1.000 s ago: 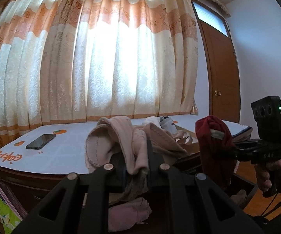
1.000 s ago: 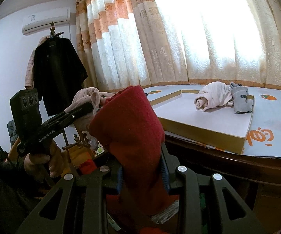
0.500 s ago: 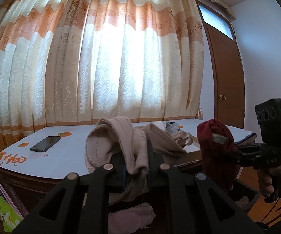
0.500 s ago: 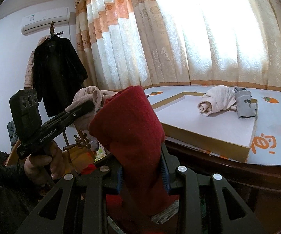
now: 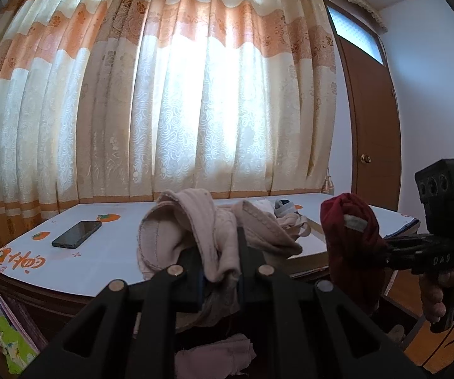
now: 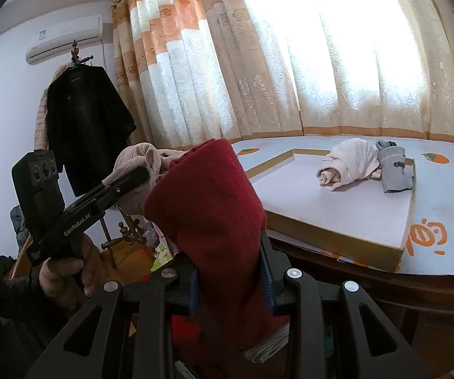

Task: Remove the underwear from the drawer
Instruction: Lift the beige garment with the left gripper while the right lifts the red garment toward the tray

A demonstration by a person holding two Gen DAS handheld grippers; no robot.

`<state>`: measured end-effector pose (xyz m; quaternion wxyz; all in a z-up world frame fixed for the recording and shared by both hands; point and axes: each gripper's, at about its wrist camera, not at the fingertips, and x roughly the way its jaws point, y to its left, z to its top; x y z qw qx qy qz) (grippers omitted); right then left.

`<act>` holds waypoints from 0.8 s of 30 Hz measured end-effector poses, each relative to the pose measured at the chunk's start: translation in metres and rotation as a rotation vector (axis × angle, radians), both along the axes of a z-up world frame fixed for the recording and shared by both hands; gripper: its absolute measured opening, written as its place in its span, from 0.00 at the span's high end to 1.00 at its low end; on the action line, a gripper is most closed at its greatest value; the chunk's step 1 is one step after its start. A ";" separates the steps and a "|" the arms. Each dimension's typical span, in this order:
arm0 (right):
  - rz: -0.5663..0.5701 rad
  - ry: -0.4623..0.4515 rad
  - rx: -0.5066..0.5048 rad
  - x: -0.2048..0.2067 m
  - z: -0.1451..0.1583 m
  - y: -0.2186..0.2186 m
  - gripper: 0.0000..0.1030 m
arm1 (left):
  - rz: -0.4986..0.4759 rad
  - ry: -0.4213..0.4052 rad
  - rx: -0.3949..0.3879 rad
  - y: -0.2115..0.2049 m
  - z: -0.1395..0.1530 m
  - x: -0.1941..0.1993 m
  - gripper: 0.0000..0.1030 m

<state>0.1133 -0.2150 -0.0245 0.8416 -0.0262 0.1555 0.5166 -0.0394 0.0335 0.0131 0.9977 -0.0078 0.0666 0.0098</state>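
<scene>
While left tongs (image 5: pixel 219 271) pinch pink underwear (image 5: pixel 195 224), right tongs (image 6: pixel 230 287) clamp red underwear (image 6: pixel 214 208) upright.

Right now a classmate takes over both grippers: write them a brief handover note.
Left gripper: shut on the pink underwear, lifted clear.
Right gripper: shut on the red underwear, also lifted.
On the tray on the table: a rolled cream garment and a grey garment.
Done: two pieces out.
Left: set both down, probably by those; more pink cloth lies below.
</scene>
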 end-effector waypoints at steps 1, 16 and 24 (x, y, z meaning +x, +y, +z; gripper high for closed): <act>-0.002 0.005 0.000 0.001 0.001 0.001 0.68 | 0.001 0.002 0.001 0.000 0.001 0.001 0.88; -0.012 0.032 0.009 0.007 0.009 0.007 0.68 | 0.024 0.037 -0.021 0.010 0.009 0.018 0.88; -0.011 0.054 0.018 0.012 0.016 0.012 0.68 | 0.038 0.040 -0.010 0.013 0.016 0.025 0.88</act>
